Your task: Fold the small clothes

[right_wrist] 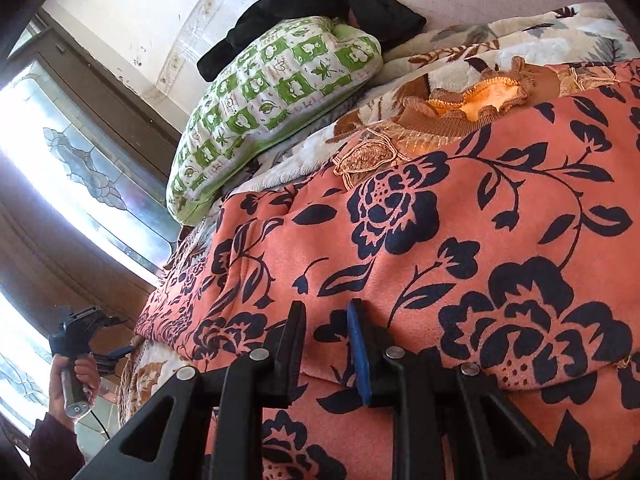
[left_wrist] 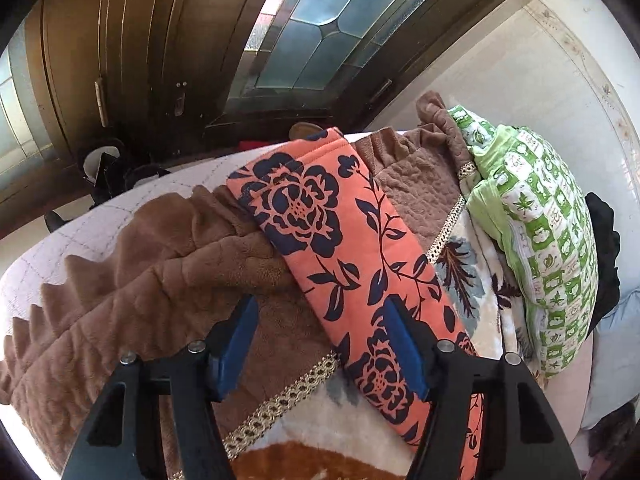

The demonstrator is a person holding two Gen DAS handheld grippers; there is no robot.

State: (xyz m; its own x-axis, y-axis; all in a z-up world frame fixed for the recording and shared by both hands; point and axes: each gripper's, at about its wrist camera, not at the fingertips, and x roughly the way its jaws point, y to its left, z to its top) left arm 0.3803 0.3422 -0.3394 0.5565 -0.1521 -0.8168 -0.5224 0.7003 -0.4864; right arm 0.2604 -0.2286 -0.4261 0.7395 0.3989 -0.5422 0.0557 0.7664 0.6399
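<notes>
Your left tongs (left_wrist: 324, 344) hang open over the bed, with nothing pinched between the blue pads. The orange flowered garment (left_wrist: 352, 264) lies on the brown blanket (left_wrist: 160, 248), and from the left wrist view what you see of it is a long narrow strip, probably a leg or sleeve. Its long axis runs from the far end near the bed's edge, at the upper middle, down and to the right, passing under the right-hand blue pad. The other pad stands over bare brown blanket. So the strip lies off to the right side of these tongs, not squarely between them, and it crosses their gap at a slant.

Your right tongs (right_wrist: 324, 344) are much nearer to the bulk of the garment (right_wrist: 460, 248), which fills that view. They are narrowed, with a small gap between them, and sit low against the cloth. Whether a fold of fabric is pinched I cannot tell.

The green checked pillow (left_wrist: 540, 240) lies beyond the strip, well clear.

In my judgement, the next move turns on the left hand: slide it towards the strip and turn it so the gap crosses the strip's width.
</notes>
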